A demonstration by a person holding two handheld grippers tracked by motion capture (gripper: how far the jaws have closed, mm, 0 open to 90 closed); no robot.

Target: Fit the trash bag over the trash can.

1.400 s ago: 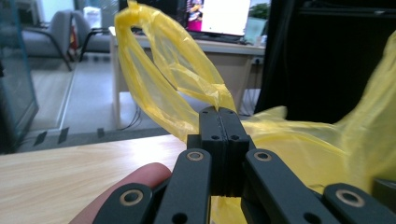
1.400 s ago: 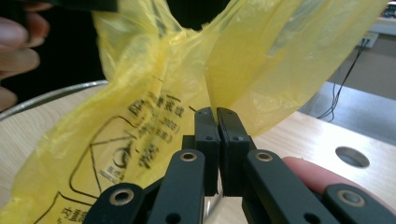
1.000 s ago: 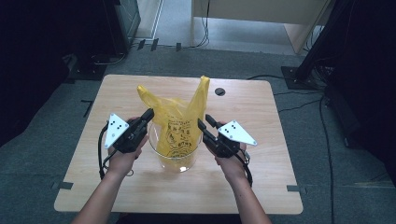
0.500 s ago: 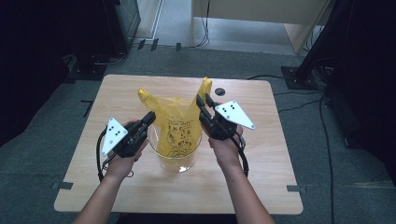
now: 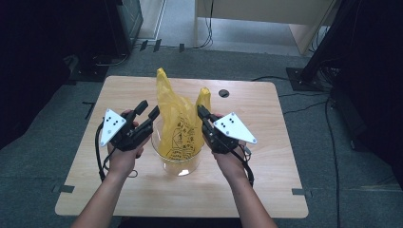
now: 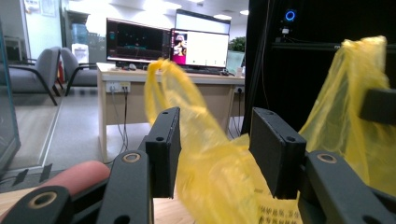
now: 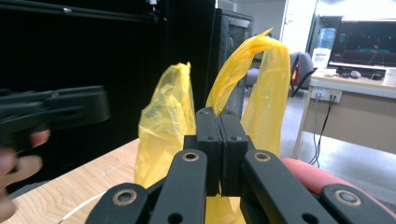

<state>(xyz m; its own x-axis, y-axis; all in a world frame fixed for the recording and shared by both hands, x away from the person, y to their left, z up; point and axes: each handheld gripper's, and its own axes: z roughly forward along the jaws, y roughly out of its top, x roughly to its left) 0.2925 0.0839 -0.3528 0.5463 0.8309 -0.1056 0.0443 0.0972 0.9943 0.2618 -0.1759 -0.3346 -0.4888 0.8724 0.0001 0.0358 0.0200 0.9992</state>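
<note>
Yellow thin plastic carrier bag with black print (image 5: 178,130) is seated inside a clear round plastic container (image 5: 180,164) at mid-worktop, between the two hands. Two handle loops are raised above the rim: the left handle loop (image 5: 164,88) stands tall, the right handle loop (image 5: 203,97) is shorter.

Right tool (image 5: 203,114) is seen with jaws pressed together on the right handle loop; in the right gripper view (image 7: 218,122) the yellow film is pinched between the closed jaws, and the loop rises from them. Its grey three-cornered plate (image 5: 234,127) faces up, with the cable trailing down by the wrist.

Left tool (image 5: 147,110) is spread, just beside the bag's left side. In the left gripper view (image 6: 219,149) the bag film is seen lying between the open jaws; contact with either jaw cannot be told. The left handle loop (image 6: 161,81) is seen standing above and behind the jaws.

Container rests on the light wooden worktop (image 5: 275,190), near its middle. A small black round object (image 5: 223,93) lies toward the far edge, well apart from the bag. Grey carpeted floor (image 5: 332,156) surrounds the worktop. In the gripper views, a pale desk with dark monitors (image 6: 154,44) is visible in the background.
</note>
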